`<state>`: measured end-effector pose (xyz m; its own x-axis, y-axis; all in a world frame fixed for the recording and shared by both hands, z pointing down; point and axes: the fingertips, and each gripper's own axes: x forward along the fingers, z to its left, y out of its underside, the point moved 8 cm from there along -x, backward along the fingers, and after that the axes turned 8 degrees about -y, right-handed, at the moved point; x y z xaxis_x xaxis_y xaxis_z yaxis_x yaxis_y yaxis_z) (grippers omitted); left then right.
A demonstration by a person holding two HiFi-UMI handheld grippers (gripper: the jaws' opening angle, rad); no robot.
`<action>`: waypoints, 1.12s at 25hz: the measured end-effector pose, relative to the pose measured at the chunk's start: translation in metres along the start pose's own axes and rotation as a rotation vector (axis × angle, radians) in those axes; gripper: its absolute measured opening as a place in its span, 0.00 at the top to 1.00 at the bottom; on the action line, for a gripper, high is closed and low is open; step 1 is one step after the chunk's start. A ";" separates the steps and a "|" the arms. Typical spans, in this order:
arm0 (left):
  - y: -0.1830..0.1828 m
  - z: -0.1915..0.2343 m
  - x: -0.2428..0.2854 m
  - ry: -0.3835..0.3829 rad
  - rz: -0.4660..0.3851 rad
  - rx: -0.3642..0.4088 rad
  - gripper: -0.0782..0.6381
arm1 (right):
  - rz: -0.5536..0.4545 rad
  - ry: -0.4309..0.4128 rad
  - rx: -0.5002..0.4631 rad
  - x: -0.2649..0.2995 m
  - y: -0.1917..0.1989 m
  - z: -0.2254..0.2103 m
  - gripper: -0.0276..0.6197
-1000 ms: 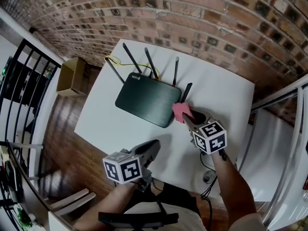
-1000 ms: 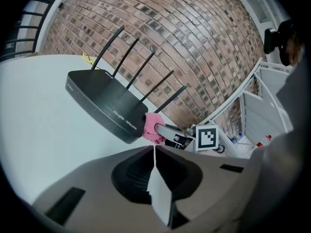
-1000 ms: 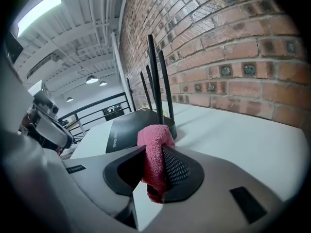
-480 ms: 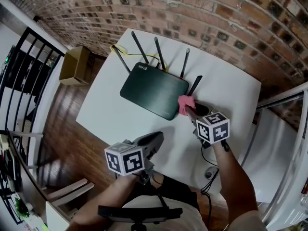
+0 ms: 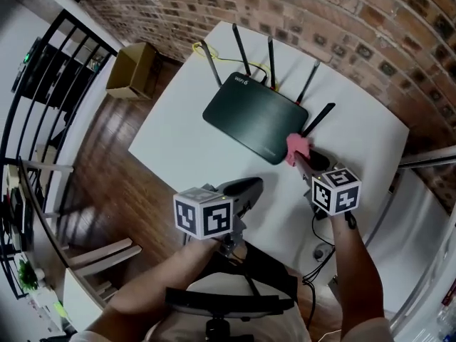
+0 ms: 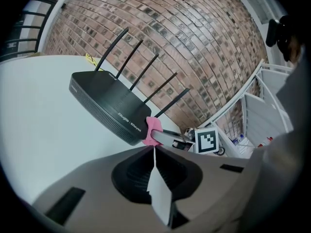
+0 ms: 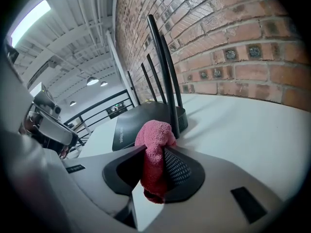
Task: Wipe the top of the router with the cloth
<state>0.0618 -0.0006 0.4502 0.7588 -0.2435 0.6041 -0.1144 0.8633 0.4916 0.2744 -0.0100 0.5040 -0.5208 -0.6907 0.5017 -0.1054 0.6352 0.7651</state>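
Right gripper (image 5: 298,160): jaws pinching the pink cloth (image 5: 298,147). A wad of it sticks out past the tips. The jaws have just eased open a touch, and the cloth is between them in every frame.

The cloth sits at the right end of the black router (image 5: 256,116), by the foot of the rightmost antenna (image 5: 318,118). In the left gripper view it seems to touch the casing's end corner. It was at this same end one second ago, so there is no travel across the top.

Left gripper (image 5: 251,187): jaws pressed together, nothing between them. It hangs over the near edge of the white tabletop (image 5: 189,155), as before.

The whole scene now lies higher and further right in the head view. The cardboard box (image 5: 132,70) has moved to the upper left.
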 end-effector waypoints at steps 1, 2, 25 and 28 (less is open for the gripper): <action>0.001 0.001 -0.001 -0.001 0.000 0.000 0.87 | -0.001 -0.002 0.001 0.000 0.002 0.003 0.79; 0.002 0.003 -0.003 -0.003 0.000 0.000 0.87 | -0.002 -0.005 0.003 0.001 0.004 0.007 0.79; -0.003 0.038 -0.032 0.031 0.050 0.057 0.87 | -0.024 0.091 0.071 -0.001 0.024 0.072 0.80; -0.009 0.049 -0.040 0.053 0.071 0.084 0.87 | -0.036 0.127 0.084 0.001 0.024 0.090 0.80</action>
<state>0.0013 -0.0200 0.4525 0.7798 -0.1576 0.6059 -0.2204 0.8367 0.5014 0.1949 0.0356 0.4870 -0.4048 -0.7484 0.5254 -0.1950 0.6320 0.7500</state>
